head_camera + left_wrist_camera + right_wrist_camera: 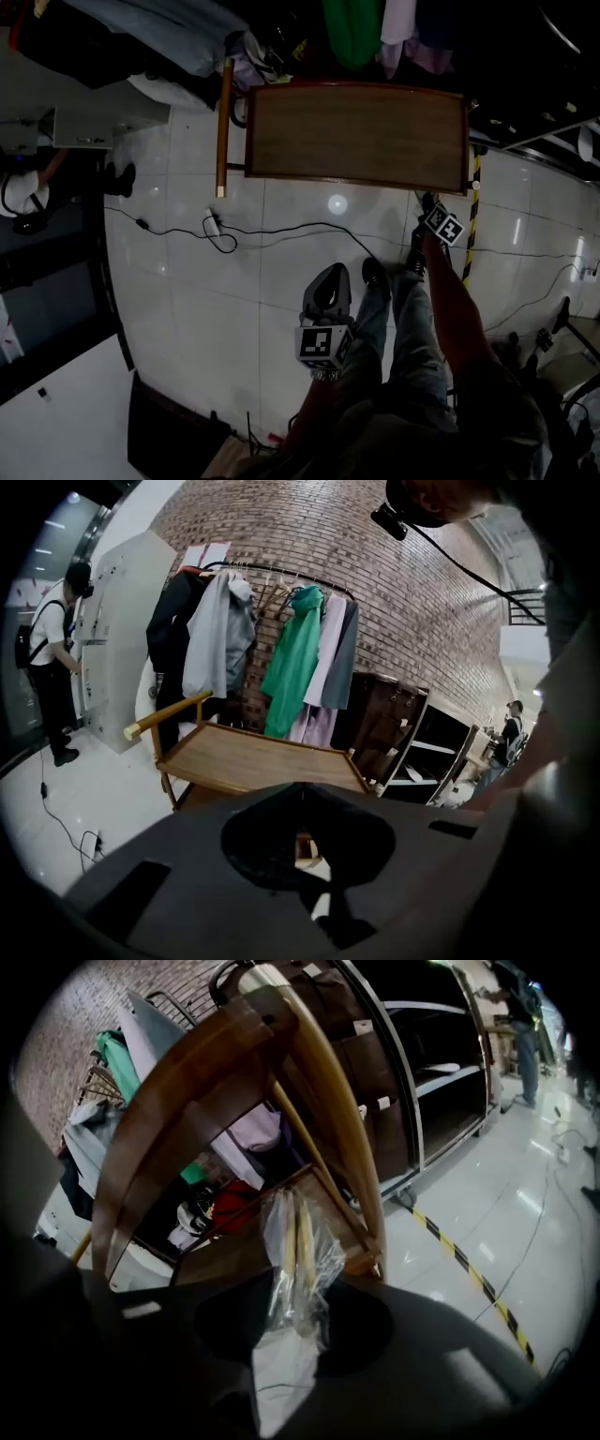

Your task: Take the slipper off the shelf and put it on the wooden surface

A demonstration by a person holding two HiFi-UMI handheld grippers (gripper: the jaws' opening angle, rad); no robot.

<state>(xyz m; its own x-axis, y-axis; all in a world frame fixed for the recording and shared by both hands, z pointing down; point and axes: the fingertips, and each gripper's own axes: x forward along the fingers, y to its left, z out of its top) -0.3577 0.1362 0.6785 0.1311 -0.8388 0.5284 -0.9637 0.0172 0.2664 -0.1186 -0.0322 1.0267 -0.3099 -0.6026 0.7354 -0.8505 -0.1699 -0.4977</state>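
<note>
A slipper in a clear plastic bag (292, 1241) stands on edge between the jaws of my right gripper (295, 1307), which is shut on it. In the head view that gripper (427, 202) is at the front right corner of the wooden cart top (356, 136); the slipper is too dark to make out there. The cart's curved wooden frame (187, 1082) looms close in the right gripper view. My left gripper (328, 281) hangs over the white floor, well short of the cart, jaws together and empty. The wooden surface (253, 757) lies bare ahead of it.
A clothes rack with coats (281, 639) stands behind the cart against the brick wall. Dark shelving (422, 1063) is to the right, with yellow-black floor tape (469, 1269) before it. A cable (234, 230) runs across the tiles. A person (52, 658) stands far left.
</note>
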